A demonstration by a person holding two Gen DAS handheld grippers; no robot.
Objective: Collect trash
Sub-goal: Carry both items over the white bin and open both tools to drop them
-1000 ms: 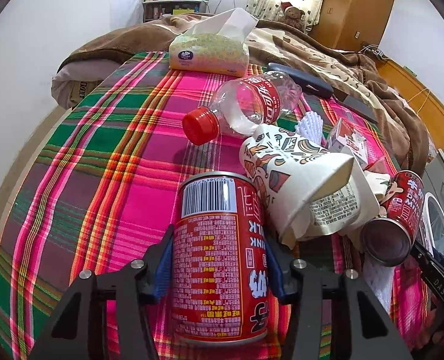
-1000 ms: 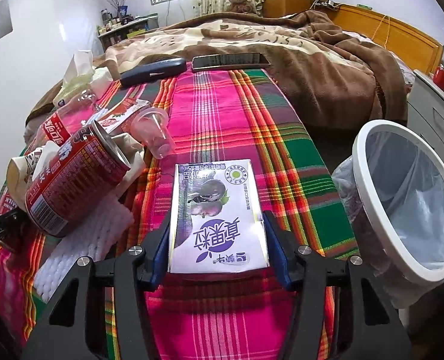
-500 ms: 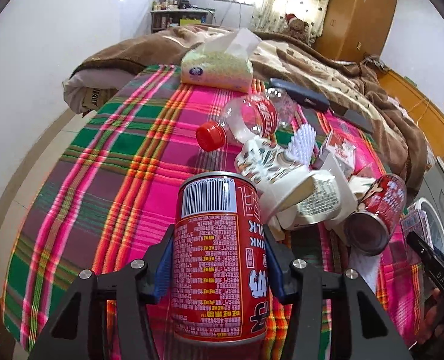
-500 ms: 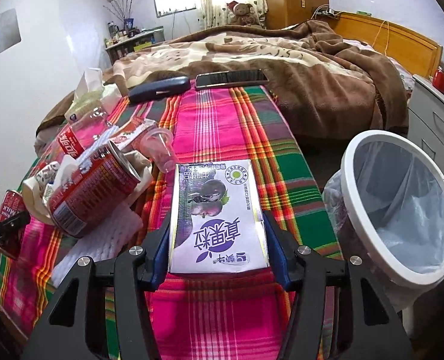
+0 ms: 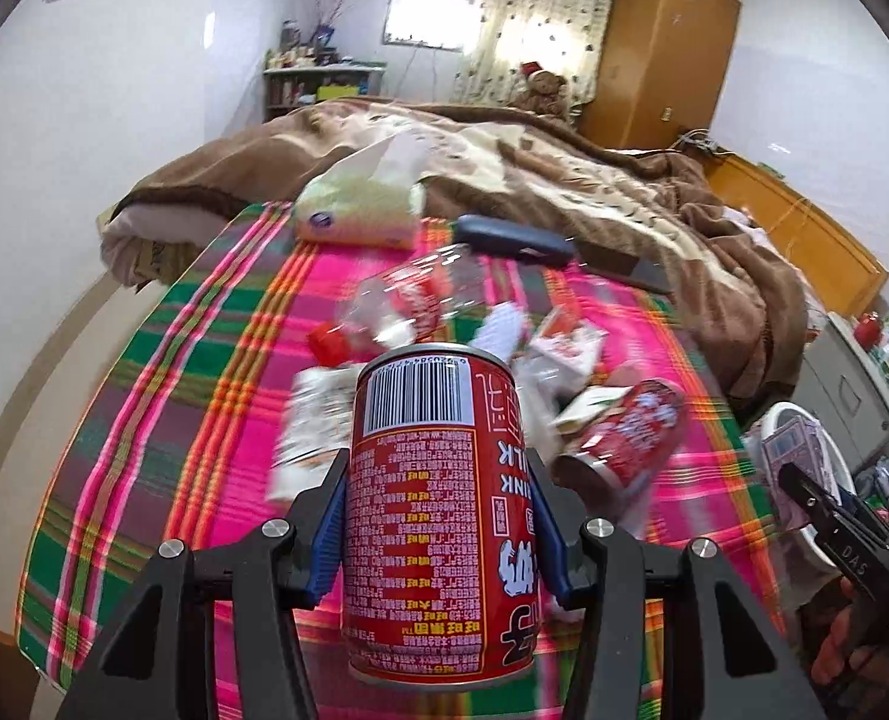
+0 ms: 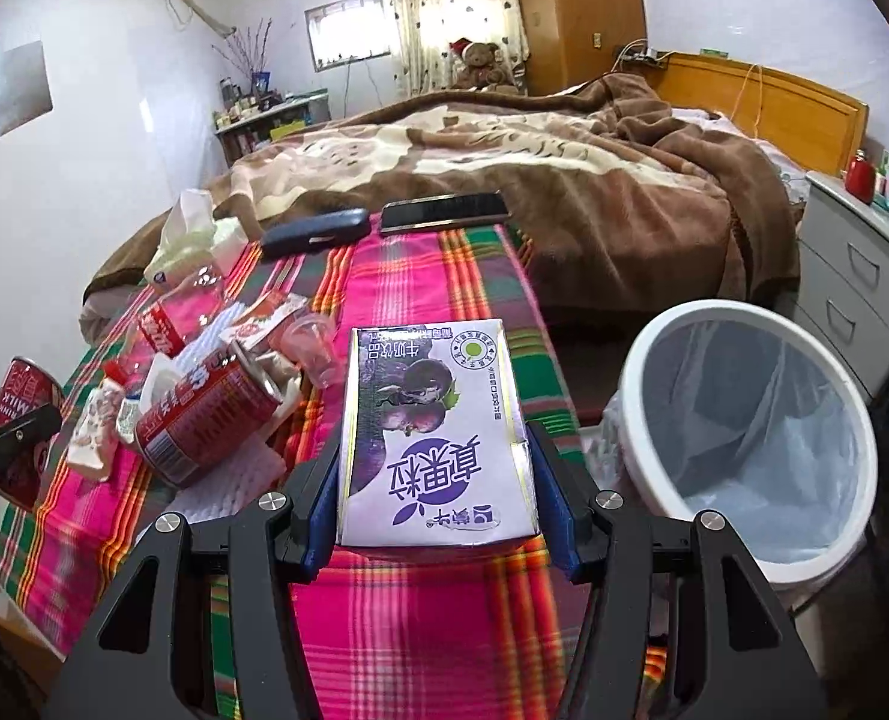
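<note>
Second can, bottle beside phone, glasses case

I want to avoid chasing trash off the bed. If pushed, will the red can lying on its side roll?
Probably yes. The lying red can is round, so a sideways push could roll it. It leans on crumpled wrappers, which may stop it. The plaid cloth looks soft, likely slowing it.
</note>
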